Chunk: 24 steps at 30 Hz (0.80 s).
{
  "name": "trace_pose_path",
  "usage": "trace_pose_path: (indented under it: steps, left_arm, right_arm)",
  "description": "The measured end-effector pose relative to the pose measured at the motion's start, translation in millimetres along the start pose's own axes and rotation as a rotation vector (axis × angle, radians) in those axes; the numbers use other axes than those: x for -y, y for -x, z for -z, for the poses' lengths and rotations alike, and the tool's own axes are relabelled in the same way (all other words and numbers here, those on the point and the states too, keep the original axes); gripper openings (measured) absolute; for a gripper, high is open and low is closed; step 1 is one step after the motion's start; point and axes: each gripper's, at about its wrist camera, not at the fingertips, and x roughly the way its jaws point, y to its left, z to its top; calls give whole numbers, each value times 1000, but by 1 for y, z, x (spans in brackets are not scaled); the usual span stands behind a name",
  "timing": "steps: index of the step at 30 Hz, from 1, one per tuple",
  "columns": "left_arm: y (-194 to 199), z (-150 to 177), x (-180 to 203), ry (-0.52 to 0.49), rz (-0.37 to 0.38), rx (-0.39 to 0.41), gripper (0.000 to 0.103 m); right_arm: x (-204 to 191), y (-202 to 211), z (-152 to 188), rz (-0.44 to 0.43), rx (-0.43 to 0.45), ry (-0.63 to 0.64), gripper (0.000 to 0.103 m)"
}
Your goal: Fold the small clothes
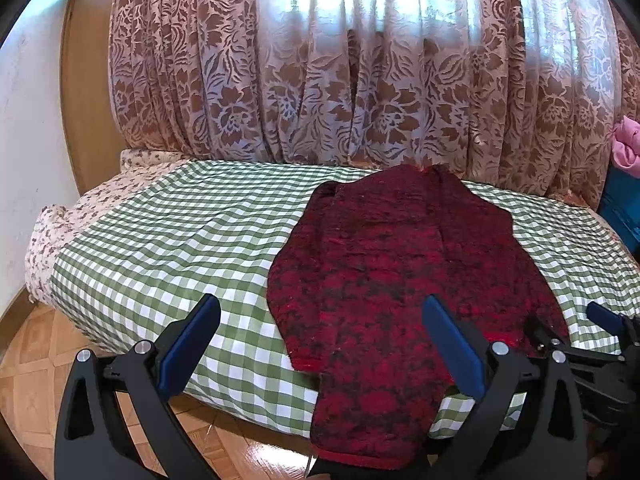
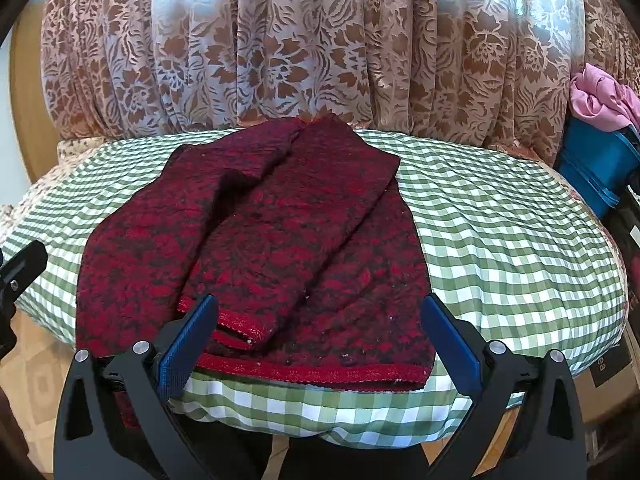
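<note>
A dark red patterned knit sweater [image 1: 384,264] lies flat on the green-checked bed cover [image 1: 180,232], with one sleeve hanging over the near edge. In the right wrist view the sweater [image 2: 280,240] has a sleeve folded across its body, cuff near the hem. My left gripper [image 1: 320,340] is open above the near edge, over the hanging sleeve, holding nothing. My right gripper [image 2: 320,336] is open over the sweater's hem and holds nothing. The right gripper also shows at the right edge of the left wrist view [image 1: 600,344].
A brown floral curtain [image 1: 360,80] hangs behind the bed. A pink cloth [image 2: 604,96] sits on a blue container [image 2: 596,168] at the right. A floral sheet [image 1: 52,232] shows at the bed's left end. Wooden parquet floor [image 1: 32,360] lies below.
</note>
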Motion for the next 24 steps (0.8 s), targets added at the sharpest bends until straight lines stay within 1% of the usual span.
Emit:
trace_pose_path:
  steps: [11, 19, 21, 24]
  left_arm:
    - [-3, 0, 18, -85, 73, -15, 101]
    - [-14, -3, 23, -109, 117, -55, 101]
    - [-17, -4, 27, -149, 137, -66, 101]
    - [-22, -5, 35, -216, 200, -91, 100]
  right_arm:
    - [-2, -7, 0, -8, -16, 1, 100]
    - [2, -19, -3, -18, -45, -23, 100]
    - [2, -20, -4, -21, -42, -16, 100]
    - [13, -22, -13, -62, -25, -22, 100]
